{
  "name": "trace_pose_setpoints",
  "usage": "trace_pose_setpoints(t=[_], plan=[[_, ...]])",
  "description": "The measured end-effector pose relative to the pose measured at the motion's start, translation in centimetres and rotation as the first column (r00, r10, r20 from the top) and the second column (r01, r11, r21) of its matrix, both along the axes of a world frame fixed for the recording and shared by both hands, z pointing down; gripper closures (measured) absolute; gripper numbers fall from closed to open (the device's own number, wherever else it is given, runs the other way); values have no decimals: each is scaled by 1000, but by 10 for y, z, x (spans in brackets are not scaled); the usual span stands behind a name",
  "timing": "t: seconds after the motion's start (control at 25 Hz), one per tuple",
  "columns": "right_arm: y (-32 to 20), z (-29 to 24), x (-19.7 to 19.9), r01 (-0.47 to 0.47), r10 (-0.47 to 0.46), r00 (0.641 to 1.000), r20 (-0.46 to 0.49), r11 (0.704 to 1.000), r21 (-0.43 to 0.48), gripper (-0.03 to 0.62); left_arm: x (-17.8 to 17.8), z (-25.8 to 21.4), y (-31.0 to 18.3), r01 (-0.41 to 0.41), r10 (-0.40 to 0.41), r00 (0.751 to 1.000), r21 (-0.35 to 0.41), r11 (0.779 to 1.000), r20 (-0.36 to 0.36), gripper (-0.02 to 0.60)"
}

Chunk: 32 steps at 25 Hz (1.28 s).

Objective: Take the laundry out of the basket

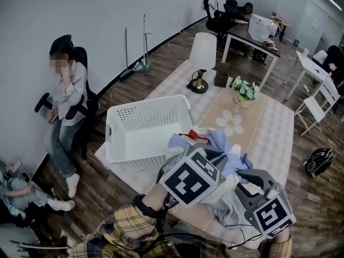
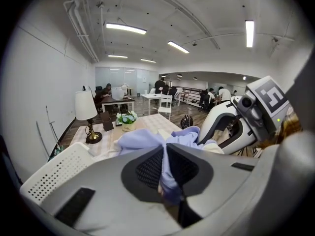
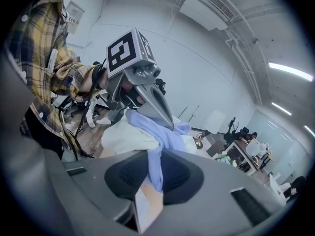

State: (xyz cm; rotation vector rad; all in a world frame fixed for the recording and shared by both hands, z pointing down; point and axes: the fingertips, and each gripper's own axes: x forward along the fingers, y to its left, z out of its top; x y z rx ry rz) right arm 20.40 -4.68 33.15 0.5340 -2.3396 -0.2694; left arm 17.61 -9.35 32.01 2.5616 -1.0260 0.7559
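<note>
A white perforated laundry basket stands on the table's near left part, and its visible inside looks bare. To its right lies a heap of laundry: light blue, cream, grey and a red piece. My left gripper is shut on a light blue garment, pinched between its dark pads. My right gripper is shut on the same light blue cloth, with cream fabric bunched under it. In the head view both grippers hover low over the heap, their tips hidden.
The long table carries a runner with a flower mat, a flower pot, a small lamp and a brown box. A person sits by the left wall. Chairs and a black bag stand to the right.
</note>
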Motion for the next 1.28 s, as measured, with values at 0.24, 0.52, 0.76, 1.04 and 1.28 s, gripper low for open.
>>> trace_pose_setpoints(t=[0.24, 0.52, 0.76, 1.04, 1.28], plan=[[11, 20, 30, -30, 29, 999, -14, 999, -35, 502, 28, 22, 12, -14, 14, 1000, -34, 999, 0, 528], [22, 63, 58, -95, 90, 995, -53, 989, -111, 502, 57, 71, 23, -53, 53, 999, -109, 993, -3, 528], [31, 105, 68, -126, 119, 992, -44, 970, -208, 500, 63, 115, 33, -54, 47, 998, -166, 985, -46, 526], [33, 150, 64, -154, 147, 988, -47, 935, -321, 491, 53, 161, 36, -11, 0, 999, -216, 976, -48, 522], [31, 165, 54, -179, 179, 983, -36, 909, -376, 470, 34, 173, 35, 47, -61, 996, -218, 975, -62, 506]])
